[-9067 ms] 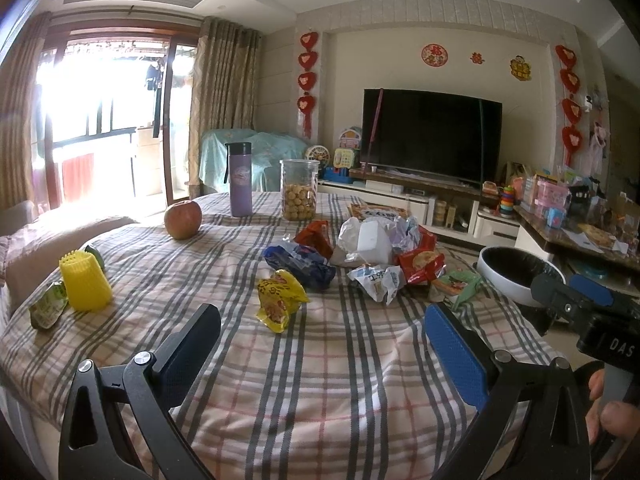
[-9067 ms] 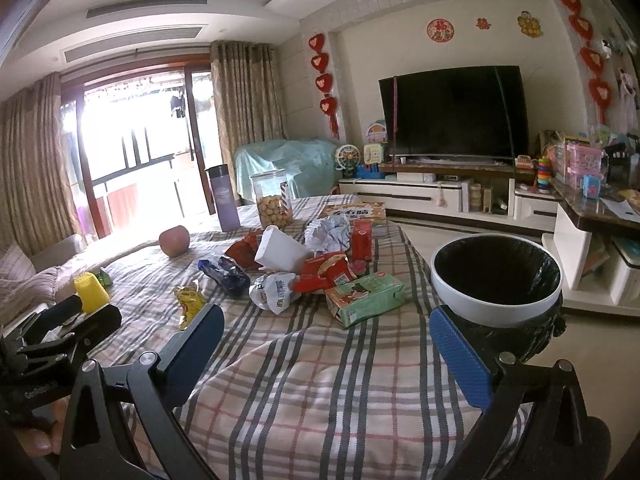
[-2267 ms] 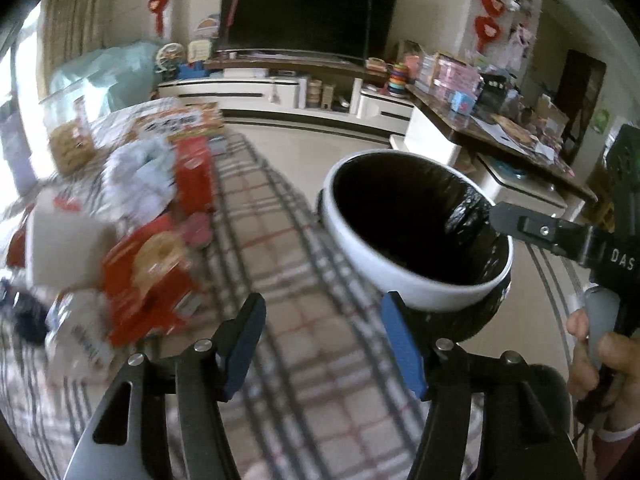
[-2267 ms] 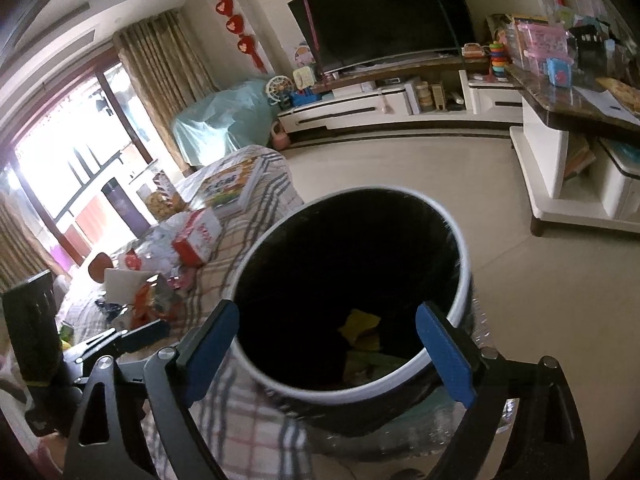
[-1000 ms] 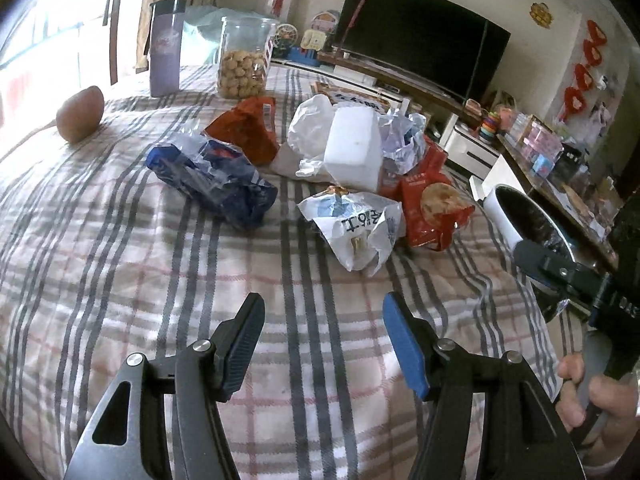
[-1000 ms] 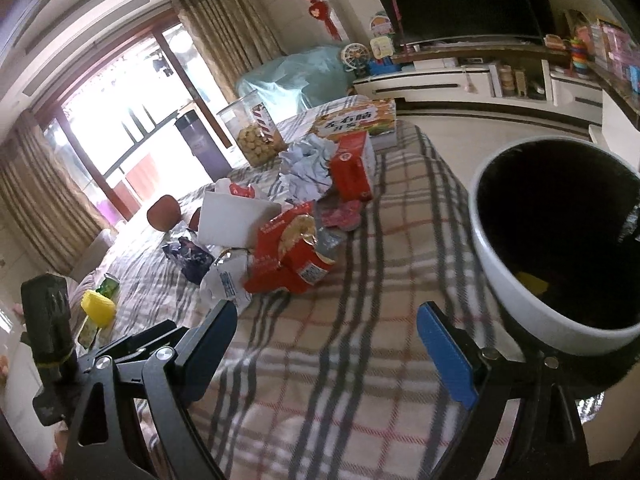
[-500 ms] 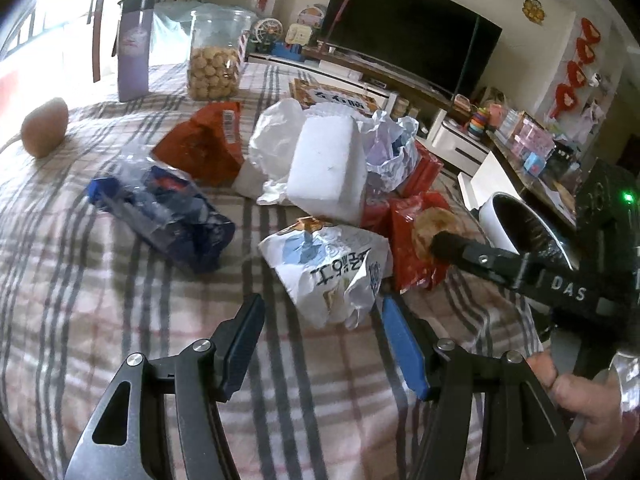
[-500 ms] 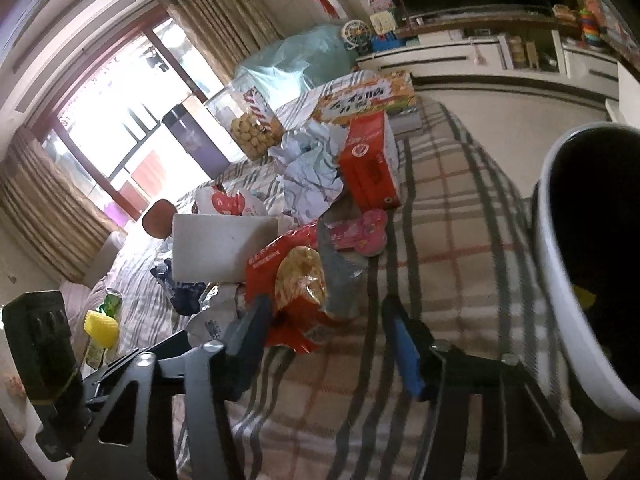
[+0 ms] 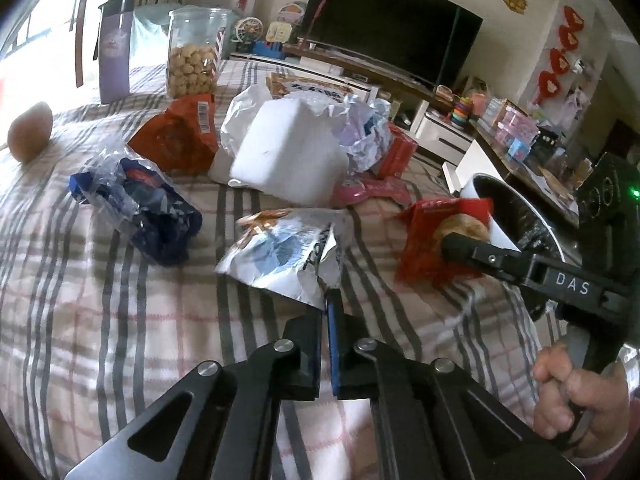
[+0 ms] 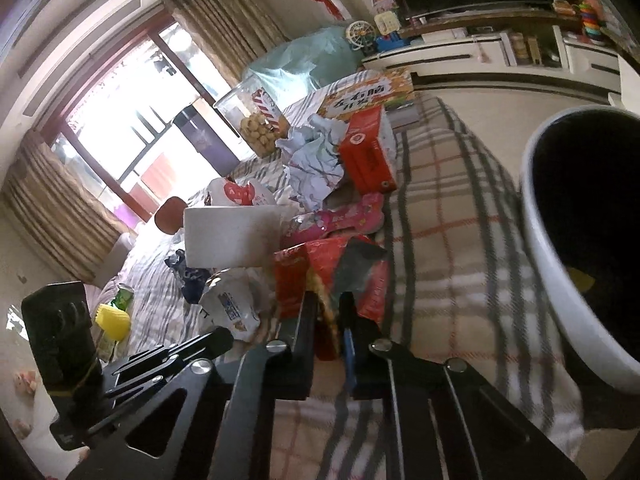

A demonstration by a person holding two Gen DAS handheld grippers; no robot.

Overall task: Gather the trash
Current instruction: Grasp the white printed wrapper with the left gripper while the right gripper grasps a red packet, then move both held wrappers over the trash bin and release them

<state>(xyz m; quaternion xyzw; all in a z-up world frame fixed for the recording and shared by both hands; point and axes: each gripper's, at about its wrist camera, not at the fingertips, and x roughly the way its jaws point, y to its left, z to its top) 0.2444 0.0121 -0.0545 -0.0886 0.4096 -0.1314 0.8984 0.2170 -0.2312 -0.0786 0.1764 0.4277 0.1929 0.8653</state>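
Observation:
My left gripper (image 9: 325, 300) is shut on the near edge of a white and blue snack bag (image 9: 286, 254) lying on the plaid tablecloth. My right gripper (image 10: 329, 300) is shut on a red snack wrapper (image 10: 332, 268); the wrapper also shows in the left wrist view (image 9: 436, 236) with the right gripper's finger across it. The white trash bin with a black liner (image 10: 560, 264) stands at the table's right edge, with yellow trash inside.
More litter lies on the table (image 9: 120, 320): a blue wrapper (image 9: 148, 208), an orange-red wrapper (image 9: 176, 140), a white foam block (image 9: 288, 160), crumpled paper (image 9: 360, 136), a red box (image 10: 370, 152), a pink wrapper (image 10: 340, 220). A cookie jar (image 9: 192, 60), purple bottle (image 9: 114, 52) and apple (image 9: 30, 132) stand behind.
Both grippers have closed: the left on the white and blue bag, the right on the red wrapper. Both moved closer to the litter pile.

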